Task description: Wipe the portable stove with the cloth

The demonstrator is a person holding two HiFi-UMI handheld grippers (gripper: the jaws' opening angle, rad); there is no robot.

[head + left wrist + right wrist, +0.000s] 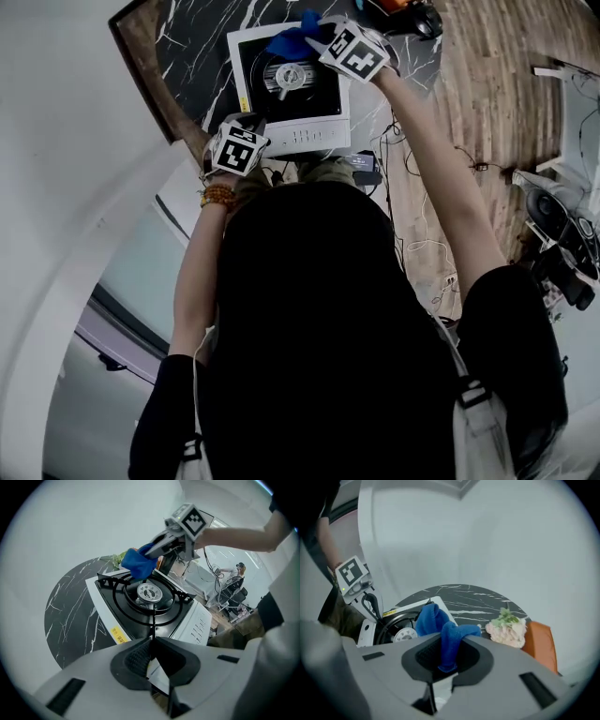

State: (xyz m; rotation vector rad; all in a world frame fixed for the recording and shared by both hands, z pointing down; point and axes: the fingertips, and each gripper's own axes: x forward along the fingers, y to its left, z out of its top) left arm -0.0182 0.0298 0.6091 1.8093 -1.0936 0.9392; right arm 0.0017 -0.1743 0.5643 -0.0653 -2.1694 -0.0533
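The portable stove (309,131) is white with a black top and a round burner (289,75); it stands on a black marble table (187,47). My right gripper (447,646) is shut on a blue cloth (429,618), which hangs bunched over the stove's far edge by the burner (404,634). In the left gripper view the cloth (138,564) rests on the pan support, under the right gripper (157,550). My left gripper (152,648) is shut at the stove's (192,620) near edge, and nothing shows between its jaws. The head view shows it (246,122) at the front left corner.
A bunch of pale pink flowers with green leaves (506,627) lies on the table beyond the stove, next to an orange object (539,644). A white wall curves close behind the table. Cables (422,225) trail over the wooden floor to the right.
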